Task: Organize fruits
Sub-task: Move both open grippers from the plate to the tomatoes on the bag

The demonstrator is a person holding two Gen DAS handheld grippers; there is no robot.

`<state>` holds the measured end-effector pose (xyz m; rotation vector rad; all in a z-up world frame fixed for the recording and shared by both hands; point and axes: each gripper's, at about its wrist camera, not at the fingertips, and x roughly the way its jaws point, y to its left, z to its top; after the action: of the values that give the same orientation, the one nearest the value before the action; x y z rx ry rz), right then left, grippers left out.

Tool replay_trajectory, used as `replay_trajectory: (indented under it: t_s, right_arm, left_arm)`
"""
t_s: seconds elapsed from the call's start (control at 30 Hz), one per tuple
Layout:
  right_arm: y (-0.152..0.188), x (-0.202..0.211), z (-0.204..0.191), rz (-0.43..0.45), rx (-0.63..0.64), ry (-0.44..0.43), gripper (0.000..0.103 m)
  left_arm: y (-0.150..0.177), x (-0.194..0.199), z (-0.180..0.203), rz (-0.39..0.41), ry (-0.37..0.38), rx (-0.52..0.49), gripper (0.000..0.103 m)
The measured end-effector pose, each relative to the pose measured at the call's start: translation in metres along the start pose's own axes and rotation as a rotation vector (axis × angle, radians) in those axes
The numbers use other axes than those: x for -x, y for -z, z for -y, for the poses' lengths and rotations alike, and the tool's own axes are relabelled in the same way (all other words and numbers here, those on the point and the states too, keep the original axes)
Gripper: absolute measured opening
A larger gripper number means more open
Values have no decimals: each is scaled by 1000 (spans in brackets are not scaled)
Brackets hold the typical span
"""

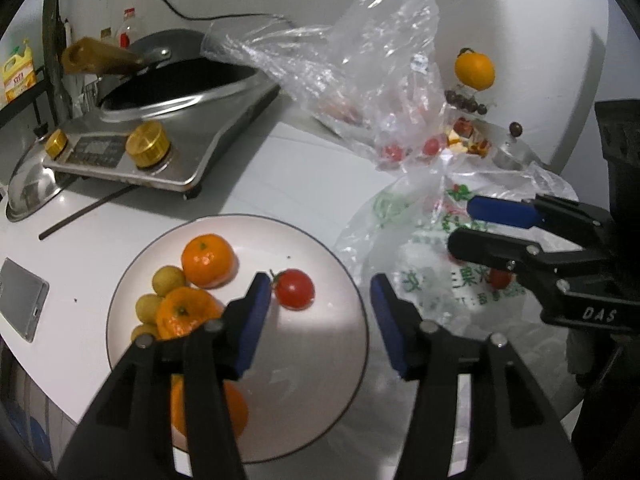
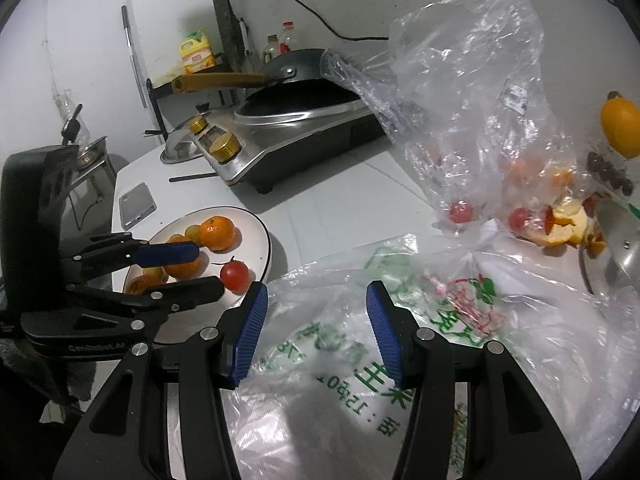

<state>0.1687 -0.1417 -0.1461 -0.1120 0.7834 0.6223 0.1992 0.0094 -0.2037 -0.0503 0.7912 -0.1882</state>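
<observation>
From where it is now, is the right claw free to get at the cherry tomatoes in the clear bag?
Probably not directly. The right claw is open over the printed bag, but the tomatoes sit inside the clear bag, whose plastic covers them.

Red tomato loose on white plate beside tangerines.

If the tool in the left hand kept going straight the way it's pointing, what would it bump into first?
Probably the bare part of the white plate. The left tool is open over it, with the small tomato just beside its left finger, likely not in line. Depth is hard to judge.
</observation>
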Motion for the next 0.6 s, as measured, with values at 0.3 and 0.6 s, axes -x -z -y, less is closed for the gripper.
replay_trajectory:
  t_s: [0.3, 0.6]
  right_arm:
    - [10, 30, 1, 17, 3, 30, 54]
    - [24, 54, 9, 32, -7, 53, 54]
  left_arm:
    - [5, 16, 30, 26, 12, -44, 53]
    - [8, 23, 61, 35, 24, -85, 53]
